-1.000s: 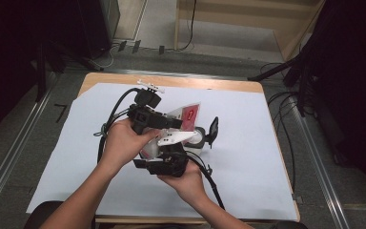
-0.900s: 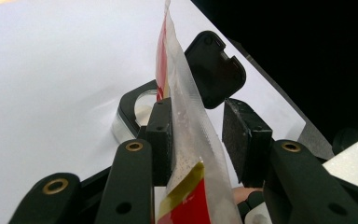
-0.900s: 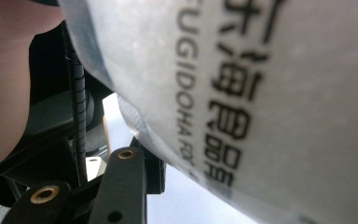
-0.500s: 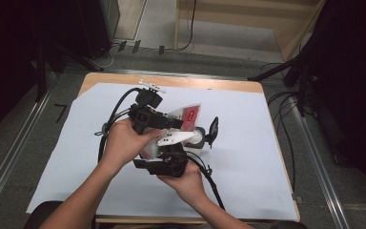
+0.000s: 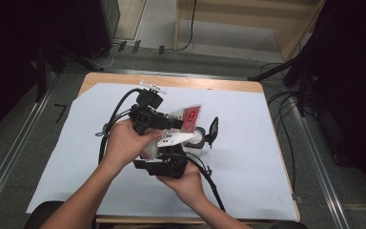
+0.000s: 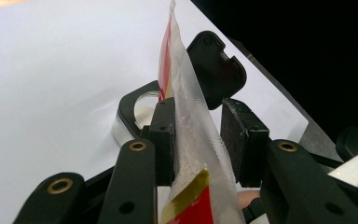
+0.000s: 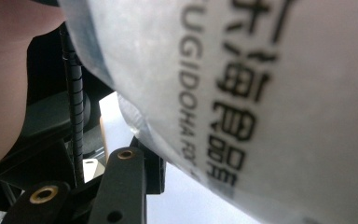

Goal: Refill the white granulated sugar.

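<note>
Left gripper (image 6: 198,135) jaws clamp the clear sachet (image 6: 191,140) edge-on between the pads, right gripper (image 5: 164,164) jaw state can't tell with the sachet pressed against it, black-lidded round tin (image 6: 137,109) just beyond the left jaws.

Pouch (image 7: 261,93) sits right against the R gripper cam: blurred, cut off top, right & bottom, hides the R jaw. L gripper view: pouch's lower end cut off at bottom edge, between the jaws.
</note>
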A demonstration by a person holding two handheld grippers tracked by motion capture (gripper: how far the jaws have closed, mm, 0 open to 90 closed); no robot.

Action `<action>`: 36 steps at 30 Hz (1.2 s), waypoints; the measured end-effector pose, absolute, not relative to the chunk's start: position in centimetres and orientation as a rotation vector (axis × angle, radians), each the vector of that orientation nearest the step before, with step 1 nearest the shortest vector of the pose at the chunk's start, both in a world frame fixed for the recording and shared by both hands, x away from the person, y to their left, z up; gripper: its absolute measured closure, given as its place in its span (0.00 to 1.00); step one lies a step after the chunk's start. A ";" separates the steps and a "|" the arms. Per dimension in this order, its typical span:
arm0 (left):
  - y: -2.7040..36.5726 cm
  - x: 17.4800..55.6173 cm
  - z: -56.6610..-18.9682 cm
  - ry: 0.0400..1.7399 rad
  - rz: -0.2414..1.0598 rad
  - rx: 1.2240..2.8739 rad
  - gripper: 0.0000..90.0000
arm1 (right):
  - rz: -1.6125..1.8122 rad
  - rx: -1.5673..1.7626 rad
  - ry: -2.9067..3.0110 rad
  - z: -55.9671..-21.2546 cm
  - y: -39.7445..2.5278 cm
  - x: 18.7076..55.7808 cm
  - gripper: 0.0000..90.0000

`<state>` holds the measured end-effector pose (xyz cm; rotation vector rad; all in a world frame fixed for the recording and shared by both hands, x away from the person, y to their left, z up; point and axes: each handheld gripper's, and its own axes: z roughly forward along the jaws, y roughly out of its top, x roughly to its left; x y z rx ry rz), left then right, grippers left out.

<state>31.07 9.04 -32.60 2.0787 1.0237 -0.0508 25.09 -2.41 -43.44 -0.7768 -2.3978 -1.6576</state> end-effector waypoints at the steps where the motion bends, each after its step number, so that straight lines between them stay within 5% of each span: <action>1: 9.0 31.1 -32.6 1.022 -0.050 2.076 0.75 | -1.658 -0.777 -2.398 -43.4 -2.4 25.1 0.69; 36: 8.8 31.1 -32.5 1.025 -0.064 2.073 0.76 | -1.688 -0.805 -2.374 -43.6 -2.5 24.9 0.70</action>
